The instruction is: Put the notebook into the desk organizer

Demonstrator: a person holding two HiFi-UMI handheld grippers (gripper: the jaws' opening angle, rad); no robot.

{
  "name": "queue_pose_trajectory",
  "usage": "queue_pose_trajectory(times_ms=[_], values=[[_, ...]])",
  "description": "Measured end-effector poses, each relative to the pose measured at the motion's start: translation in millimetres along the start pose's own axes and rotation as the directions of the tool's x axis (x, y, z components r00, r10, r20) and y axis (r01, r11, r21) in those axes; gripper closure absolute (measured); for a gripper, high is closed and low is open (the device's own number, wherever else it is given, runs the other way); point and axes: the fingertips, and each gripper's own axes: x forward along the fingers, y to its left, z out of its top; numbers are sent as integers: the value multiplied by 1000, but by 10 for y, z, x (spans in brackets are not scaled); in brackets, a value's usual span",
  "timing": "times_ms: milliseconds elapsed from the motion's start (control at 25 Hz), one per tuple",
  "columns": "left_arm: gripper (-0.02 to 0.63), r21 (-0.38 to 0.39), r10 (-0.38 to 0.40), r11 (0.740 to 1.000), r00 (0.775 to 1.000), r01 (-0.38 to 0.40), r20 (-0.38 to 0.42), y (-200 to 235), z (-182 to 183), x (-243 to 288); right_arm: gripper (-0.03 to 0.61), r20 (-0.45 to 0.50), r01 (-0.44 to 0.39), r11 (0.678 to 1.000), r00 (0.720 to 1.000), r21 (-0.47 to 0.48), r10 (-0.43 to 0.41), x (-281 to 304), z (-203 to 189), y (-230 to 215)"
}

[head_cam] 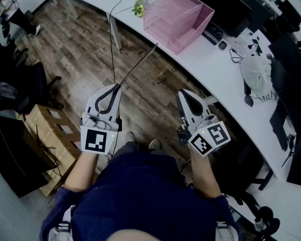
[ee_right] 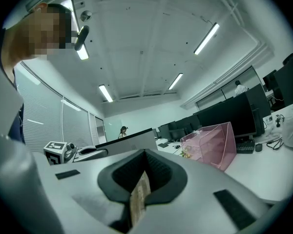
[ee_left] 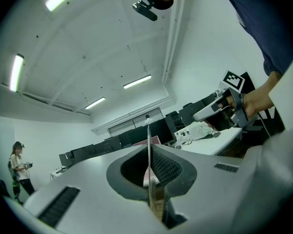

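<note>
The notebook (head_cam: 138,64) is thin and dark, seen edge-on, and slants up from my left gripper (head_cam: 116,89), whose jaws are shut on its near end. It hangs over the wooden floor and points toward the pink desk organizer (head_cam: 178,15) on the white desk. In the left gripper view the notebook (ee_left: 148,145) is a thin vertical edge between the closed jaws. In the right gripper view it shows as a grey slab (ee_right: 124,141) to the left of the organizer (ee_right: 210,145). My right gripper (head_cam: 183,94) is level beside the left one, shut, with nothing in it.
The long white desk (head_cam: 226,79) curves across the right side with monitors, a keyboard (head_cam: 212,33), a white bag (head_cam: 255,70) and cables. A small yellow-flowered plant (head_cam: 139,6) stands by the organizer. A cardboard box (head_cam: 45,134) and dark chairs sit left. A person (head_cam: 10,11) stands far left.
</note>
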Motion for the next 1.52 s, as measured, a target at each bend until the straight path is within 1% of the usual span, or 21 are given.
queue_pose_trajectory(times_ms=[160, 320, 760, 1160, 1520], values=[[580, -7, 4, 1000, 1000, -4, 1, -18, 7, 8, 574, 0, -1, 1000, 1000, 5, 1, -16, 0, -28], [580, 5, 8, 1000, 1000, -8, 5, -42, 26, 8, 574, 1, -7, 1000, 1000, 10, 7, -40, -5, -45], [580, 9, 26, 1000, 1000, -26, -13, -172, 78, 41, 574, 0, -29, 999, 1000, 17, 29, -157, 10, -136], [580, 10, 70, 997, 997, -70, -27, -484, 161, 94, 574, -13, -69, 998, 998, 10, 69, -405, 39, -352], [580, 5, 94, 996, 995, -94, -35, -565, 193, 261, 574, -18, -90, 996, 996, 21, 91, -429, 62, -567]])
